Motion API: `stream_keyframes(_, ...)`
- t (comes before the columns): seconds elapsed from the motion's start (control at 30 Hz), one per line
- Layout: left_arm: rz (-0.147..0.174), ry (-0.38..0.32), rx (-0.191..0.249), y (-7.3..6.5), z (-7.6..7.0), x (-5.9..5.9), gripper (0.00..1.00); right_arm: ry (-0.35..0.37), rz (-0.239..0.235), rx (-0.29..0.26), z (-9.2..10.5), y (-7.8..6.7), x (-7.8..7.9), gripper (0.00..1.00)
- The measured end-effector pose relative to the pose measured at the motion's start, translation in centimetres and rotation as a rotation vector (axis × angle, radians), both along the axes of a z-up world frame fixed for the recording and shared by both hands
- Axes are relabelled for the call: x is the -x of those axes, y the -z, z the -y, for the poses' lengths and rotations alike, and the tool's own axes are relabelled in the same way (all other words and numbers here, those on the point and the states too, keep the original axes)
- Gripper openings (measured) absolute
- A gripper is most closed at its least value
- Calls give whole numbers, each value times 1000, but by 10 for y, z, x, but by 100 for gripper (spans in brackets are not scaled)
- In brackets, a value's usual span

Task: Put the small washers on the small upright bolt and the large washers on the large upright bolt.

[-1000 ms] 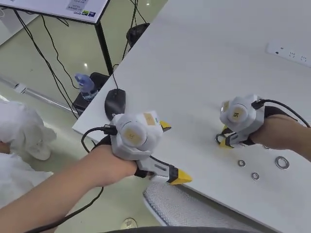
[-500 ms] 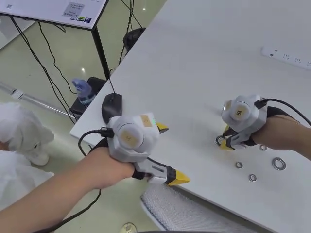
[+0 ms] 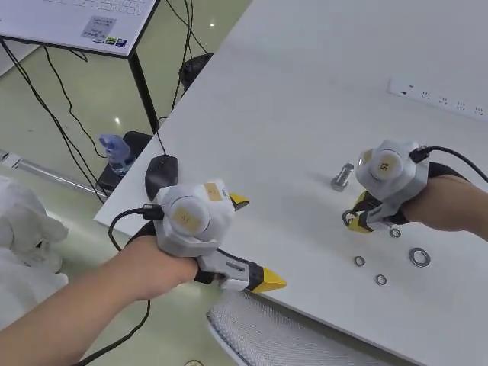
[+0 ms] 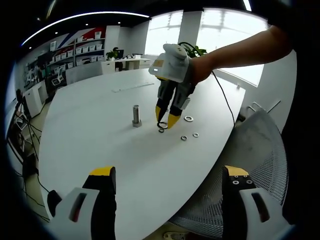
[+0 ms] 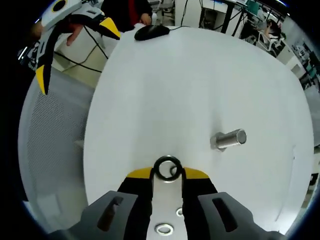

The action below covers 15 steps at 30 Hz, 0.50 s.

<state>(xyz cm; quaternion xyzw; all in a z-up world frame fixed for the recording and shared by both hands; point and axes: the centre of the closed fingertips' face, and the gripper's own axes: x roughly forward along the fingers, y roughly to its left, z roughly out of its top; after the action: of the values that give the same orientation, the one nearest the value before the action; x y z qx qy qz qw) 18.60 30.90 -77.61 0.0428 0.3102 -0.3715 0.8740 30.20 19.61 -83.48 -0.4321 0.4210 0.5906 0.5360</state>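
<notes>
**A:** Far left, quick?

**B:** Black mouse [image 3: 160,172] on the tabletop [image 3: 290,91], right by its left edge. Next to it is the left gripper [image 3: 255,241], at the near edge. Its jaws are spread wide with nothing between them, and the lower one hangs out over the mesh chair [image 3: 252,328].

**A:** Middle?

**B:** One upright bolt [image 3: 341,177], standing on its head on bare tabletop. I can't tell whether it's the small or the large one. There's nothing on its shaft.

**A:** And the right hand?

**B:** The right gripper [image 3: 352,222] is just right of the bolt and a bit nearer the person, apart from it. Its tips point down, close to the surface. The jaws are clamped on a ring washer [image 5: 167,167], pinched at its rim. The right gripper view shows the hole open and facing the camera.

**A:** Loose ones?

**B:** They're further right, all lying flat. One small washer [image 3: 395,232] sits just beside the gripper's tips. Two more small washers [image 3: 358,261] lie nearer the person, close together. A large washer [image 3: 419,257] lies farthest right, apart from the rest.
</notes>
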Motion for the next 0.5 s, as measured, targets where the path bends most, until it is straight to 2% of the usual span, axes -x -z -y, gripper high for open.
stream_keyframes(0.23,8,-11,0,-1,-1,-2,91,40,9,-3,11,-14,-18,22)
stream_keyframes(0.5,6,-14,4,0,2,-3,91,62,42,-28,6,-38,-43,22)
